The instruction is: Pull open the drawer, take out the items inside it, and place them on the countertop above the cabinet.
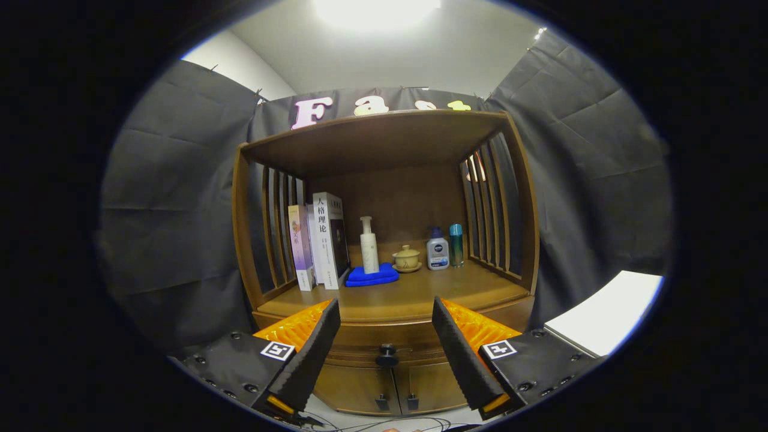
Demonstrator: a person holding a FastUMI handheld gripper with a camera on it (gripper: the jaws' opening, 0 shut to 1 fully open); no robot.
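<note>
Gripper (pixel 385 336) wide open, holding nothing. Drawer knob (pixel 387 355) sits between the fingers, slightly ahead, untouched. Drawer (pixel 384 336) closed under the countertop (pixel 396 297). Beyond: books (pixel 318 240), pump bottle (pixel 369 246) on blue cloth (pixel 372 276), teacup (pixel 407 258), two bottles (pixel 445 247).

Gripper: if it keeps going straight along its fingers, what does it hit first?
Most likely the drawer knob, which sits centred ahead of the open gripper on the closed drawer front. Nothing stands between them, though depth is hard to judge.
</note>
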